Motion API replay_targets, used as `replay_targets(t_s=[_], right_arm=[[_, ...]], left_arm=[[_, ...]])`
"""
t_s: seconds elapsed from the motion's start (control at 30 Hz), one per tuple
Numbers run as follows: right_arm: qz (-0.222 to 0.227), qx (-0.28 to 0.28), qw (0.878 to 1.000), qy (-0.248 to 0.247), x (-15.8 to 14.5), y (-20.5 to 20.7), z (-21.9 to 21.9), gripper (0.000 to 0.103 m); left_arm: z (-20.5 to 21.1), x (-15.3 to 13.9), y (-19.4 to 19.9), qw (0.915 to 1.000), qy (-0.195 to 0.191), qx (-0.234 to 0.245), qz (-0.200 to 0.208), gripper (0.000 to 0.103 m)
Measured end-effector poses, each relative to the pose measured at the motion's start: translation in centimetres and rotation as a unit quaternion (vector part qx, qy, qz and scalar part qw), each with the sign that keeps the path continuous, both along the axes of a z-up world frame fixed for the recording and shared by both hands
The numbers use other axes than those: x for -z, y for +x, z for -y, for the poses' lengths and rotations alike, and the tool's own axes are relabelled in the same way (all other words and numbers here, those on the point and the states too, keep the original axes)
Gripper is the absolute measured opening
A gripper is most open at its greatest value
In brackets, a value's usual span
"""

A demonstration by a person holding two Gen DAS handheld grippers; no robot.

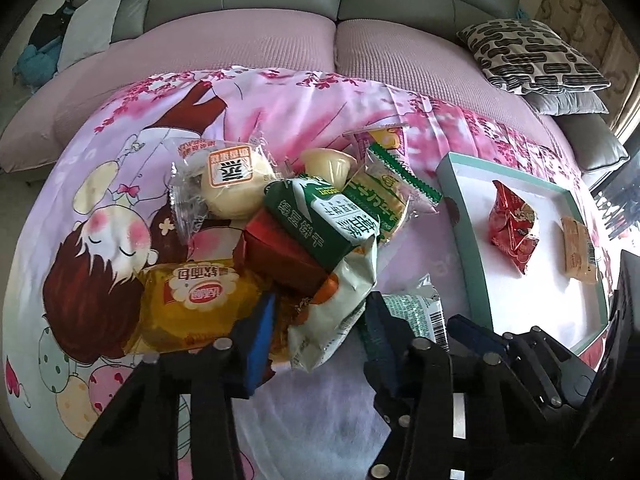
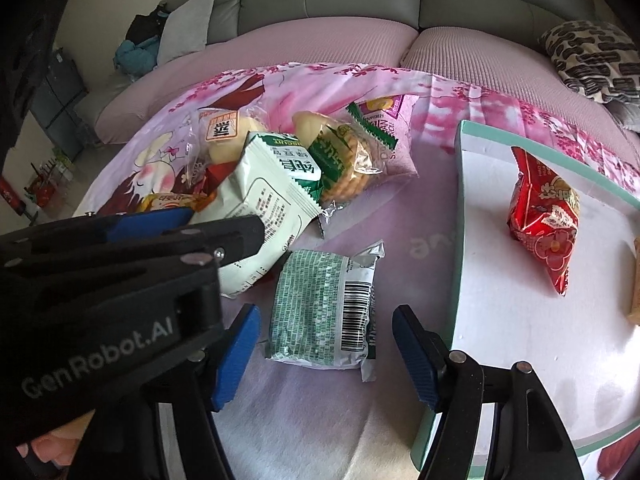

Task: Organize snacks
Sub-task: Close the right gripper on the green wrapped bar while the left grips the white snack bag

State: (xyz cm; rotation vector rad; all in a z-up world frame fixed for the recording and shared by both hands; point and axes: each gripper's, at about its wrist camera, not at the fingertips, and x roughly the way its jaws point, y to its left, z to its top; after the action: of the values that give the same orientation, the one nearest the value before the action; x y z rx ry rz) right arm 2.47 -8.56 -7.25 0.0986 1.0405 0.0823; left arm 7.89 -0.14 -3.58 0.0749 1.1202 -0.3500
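Observation:
A heap of snack packets lies on the pink cartoon cloth (image 1: 100, 184): a green-and-white biscuit pack (image 1: 316, 220), a yellow bread pack (image 1: 196, 300), a red box (image 1: 276, 256) and a round bun (image 1: 232, 176). My left gripper (image 1: 320, 332) is open, its fingers on either side of the biscuit pack's lower end. My right gripper (image 2: 326, 356) is open around a small green-and-silver packet (image 2: 324, 308) that lies flat on the cloth. The white tray (image 2: 460, 216) with a teal rim holds a red snack bag (image 2: 544, 220) and a tan packet (image 1: 578, 252).
A grey sofa with pink seat covers (image 1: 280, 44) stands behind the cloth. A black-and-white patterned cushion (image 1: 528, 56) lies at the right. The left gripper's body (image 2: 120, 280) fills the lower left of the right wrist view.

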Motion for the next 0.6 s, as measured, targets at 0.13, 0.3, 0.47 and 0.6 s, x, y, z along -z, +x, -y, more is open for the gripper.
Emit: replay_targets(t_s=[0.13,0.3,0.47,0.6], right_arm=[[0.001,0.001,1.000,-0.002,0.2,0.1,0.0,0.059],[-0.003,-0.004,1.000,0.003,0.4,0.2,0.0,0.052],[0.001,-0.004,1.000,0.005,0.0,0.1,0.2,0.052],[0.011,-0.002,1.000,0.007,-0.6,-0.3,0.4,0.051]], left_arm=[[0.2,0.5,0.2,0.9999,-0.004,0.005,-0.009,0.038],[0.0,0.2,0.2,0.9999,-0.009,0.004,-0.007,0.035],[-0.1,-0.4,0.1,0.9999,-0.016,0.005,0.002,0.030],[-0.2,-1.2,-0.1,0.9996,-0.026,0.006,0.013,0.028]])
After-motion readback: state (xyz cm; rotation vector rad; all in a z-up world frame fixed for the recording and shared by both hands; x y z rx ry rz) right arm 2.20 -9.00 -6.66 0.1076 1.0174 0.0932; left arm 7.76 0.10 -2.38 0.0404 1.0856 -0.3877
